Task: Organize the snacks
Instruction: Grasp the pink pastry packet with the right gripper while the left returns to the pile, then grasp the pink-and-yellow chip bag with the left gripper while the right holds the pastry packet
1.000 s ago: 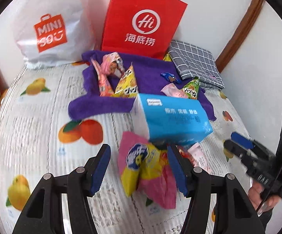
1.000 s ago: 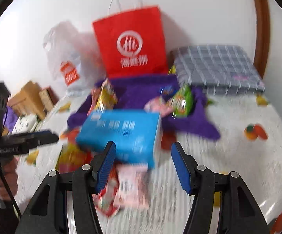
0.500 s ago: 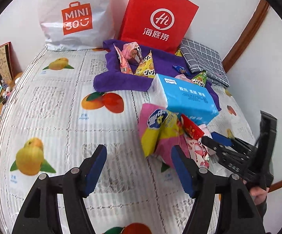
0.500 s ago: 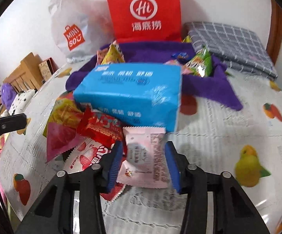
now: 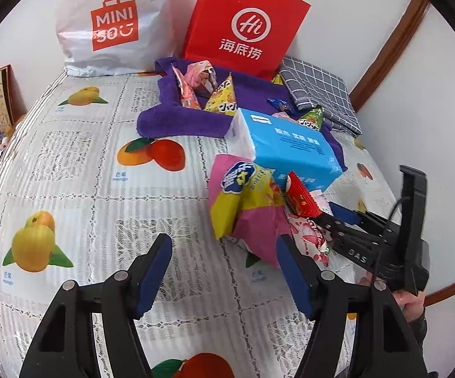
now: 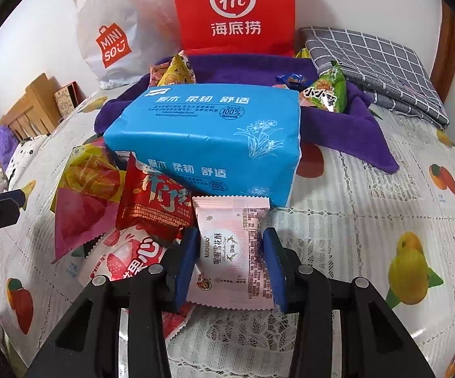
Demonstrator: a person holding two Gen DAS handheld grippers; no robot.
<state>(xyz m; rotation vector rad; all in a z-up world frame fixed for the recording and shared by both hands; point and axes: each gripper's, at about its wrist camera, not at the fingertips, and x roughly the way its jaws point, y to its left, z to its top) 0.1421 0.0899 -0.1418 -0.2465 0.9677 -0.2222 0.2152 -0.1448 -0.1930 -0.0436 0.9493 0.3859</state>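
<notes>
My right gripper is shut on a pale pink snack packet, its blue pads pressing both sides just in front of a blue tissue pack. Left of the packet lie a red packet, a strawberry-print packet and a pink-and-yellow snack bag. In the left wrist view my left gripper stands open over the tablecloth, with nothing between its pads. The pink-and-yellow bag lies just beyond its right finger. The right gripper reaches into the pile from the right.
A purple towel at the back holds several more snacks. Behind it stand a red paper bag and a white shopping bag. A grey checked cloth lies at the back right. The fruit-print tablecloth covers the surface.
My right gripper has come down in front of the tissue pack and closed on the pale pink packet. My left gripper has drawn back from the pink-and-yellow bag.
</notes>
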